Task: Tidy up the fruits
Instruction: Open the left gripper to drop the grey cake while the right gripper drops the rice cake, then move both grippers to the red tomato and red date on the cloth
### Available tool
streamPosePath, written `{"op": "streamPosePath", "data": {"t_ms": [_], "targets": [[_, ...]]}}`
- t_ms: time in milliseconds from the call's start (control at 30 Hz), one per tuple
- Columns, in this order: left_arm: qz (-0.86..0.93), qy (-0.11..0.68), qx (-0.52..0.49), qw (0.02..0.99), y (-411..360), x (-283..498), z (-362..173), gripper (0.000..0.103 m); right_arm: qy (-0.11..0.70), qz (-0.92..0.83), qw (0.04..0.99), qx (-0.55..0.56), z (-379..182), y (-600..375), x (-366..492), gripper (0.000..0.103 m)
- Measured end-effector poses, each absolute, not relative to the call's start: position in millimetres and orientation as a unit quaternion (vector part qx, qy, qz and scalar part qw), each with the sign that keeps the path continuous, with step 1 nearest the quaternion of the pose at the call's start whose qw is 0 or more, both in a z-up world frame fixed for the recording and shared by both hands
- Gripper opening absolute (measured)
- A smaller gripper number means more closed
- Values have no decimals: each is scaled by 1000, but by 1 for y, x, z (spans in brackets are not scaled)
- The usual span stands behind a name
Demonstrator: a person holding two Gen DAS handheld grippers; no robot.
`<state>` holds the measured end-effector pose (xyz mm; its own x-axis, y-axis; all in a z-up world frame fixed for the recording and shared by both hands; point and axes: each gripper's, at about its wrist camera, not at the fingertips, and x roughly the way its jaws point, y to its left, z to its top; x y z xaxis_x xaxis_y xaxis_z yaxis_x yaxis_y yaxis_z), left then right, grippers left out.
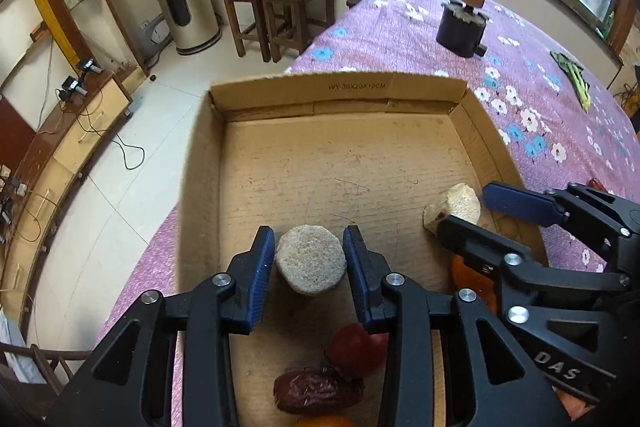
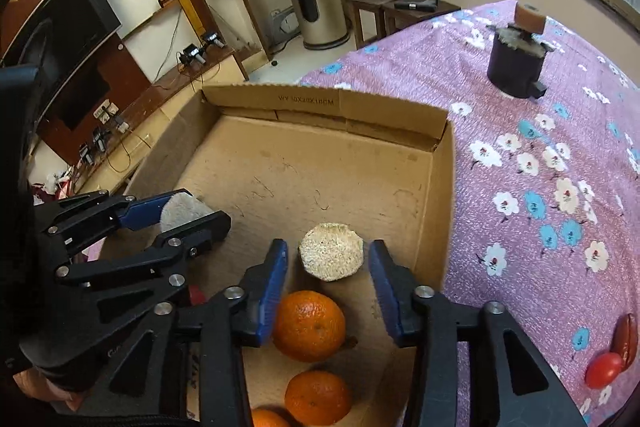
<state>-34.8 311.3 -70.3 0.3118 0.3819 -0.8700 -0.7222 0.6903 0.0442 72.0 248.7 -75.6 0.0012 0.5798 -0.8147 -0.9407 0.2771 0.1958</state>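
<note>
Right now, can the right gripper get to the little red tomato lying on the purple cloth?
Probably yes. The red tomato lies outside the cardboard box, on open cloth with only a red date beside it. The right gripper is open over a pale round piece.

The far inner wall of the open brown cardboard box (image 1: 340, 91) carries the dark print "WY 30X20X10CM". White letters "DAS" stand on the black plastic body of the right gripper (image 1: 468, 215).
</note>
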Motion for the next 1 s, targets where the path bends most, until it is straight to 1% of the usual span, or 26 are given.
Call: {"op": "streamPosePath", "data": {"t_ms": [133,267,567,1000], "targets": [[356,450,-173,800,303,-44,-56,36,413,571,681,-200,-60,231,67,51],[356,428,-172,813,292,-53,-42,44,403,574,688,-184,-46,207,64,52],[337,407,-159,834,260,-57,-21,44,395,557,717,-140,-27,139,69,52],[304,409,-148,848,218,-46,-16,44,404,515,747,-118,-30,65,89,52]]}}
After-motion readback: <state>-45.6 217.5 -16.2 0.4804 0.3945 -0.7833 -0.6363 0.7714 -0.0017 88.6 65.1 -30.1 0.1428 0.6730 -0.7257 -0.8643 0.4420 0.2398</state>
